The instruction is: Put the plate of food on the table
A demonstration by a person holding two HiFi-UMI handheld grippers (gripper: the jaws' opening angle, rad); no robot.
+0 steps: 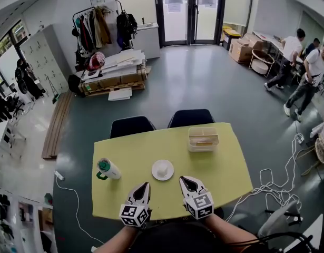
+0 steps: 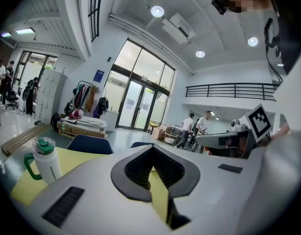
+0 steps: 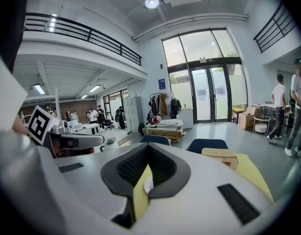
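A small white plate [image 1: 163, 169] with a pale lump of food on it rests on the yellow-green table [image 1: 225, 167], near the front middle. My left gripper [image 1: 144, 185] hovers just left of and nearer than the plate, its jaws shut with nothing between them. At the plate's right, my right gripper [image 1: 184, 181] is also shut and empty. In the right gripper view, a sliver of the plate [image 3: 148, 184] shows through the narrow slit between the jaws. The left gripper view shows mostly its own shut jaws over the table top.
A white bottle with a green cap [image 1: 108, 168] lies on the table's left side. A slatted wooden rack [image 1: 203, 139] stands at the far right. Two dark blue chairs [image 1: 131, 125] face the far edge. Cables [image 1: 272, 188] trail on the floor at right. People [image 1: 288, 57] stand far back.
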